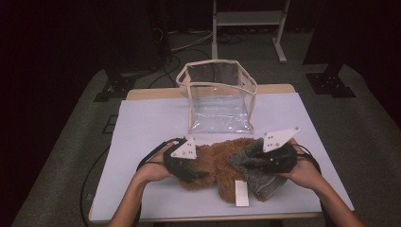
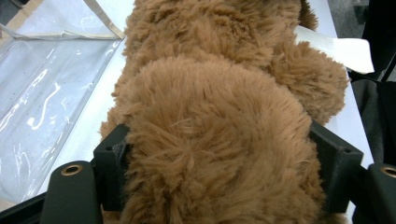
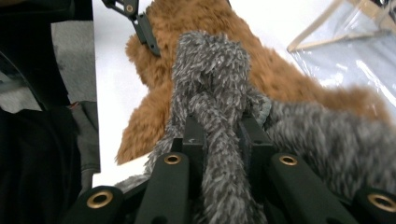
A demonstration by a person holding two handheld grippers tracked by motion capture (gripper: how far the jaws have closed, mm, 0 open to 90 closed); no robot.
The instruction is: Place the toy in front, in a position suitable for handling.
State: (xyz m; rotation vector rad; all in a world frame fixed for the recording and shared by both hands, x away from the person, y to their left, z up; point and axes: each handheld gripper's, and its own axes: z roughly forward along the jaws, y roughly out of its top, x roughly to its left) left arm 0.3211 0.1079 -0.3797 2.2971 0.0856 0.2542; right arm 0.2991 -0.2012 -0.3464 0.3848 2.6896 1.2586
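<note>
A brown plush toy [image 1: 215, 158] lies on the white tabletop [image 1: 146, 123] near its front edge, with a white label [image 1: 241, 193] sticking out toward me. My left gripper [image 1: 196, 174] holds its left end. In the left gripper view the jaws press into the brown fur [image 2: 210, 116] from both sides, around my left gripper [image 2: 219, 154]. A grey plush piece [image 1: 257, 165] rests on the toy's right side. My right gripper [image 1: 253, 161] is shut on it. A narrow strand of the grey fur [image 3: 210, 74] is pinched between my right gripper's [image 3: 219, 135] jaws.
A clear plastic bag with beige trim [image 1: 220, 94] stands open and upright at the back middle of the table, just behind the toy. A metal stand [image 1: 248, 19] and cables are on the dark floor beyond. The person's forearms come in from the bottom.
</note>
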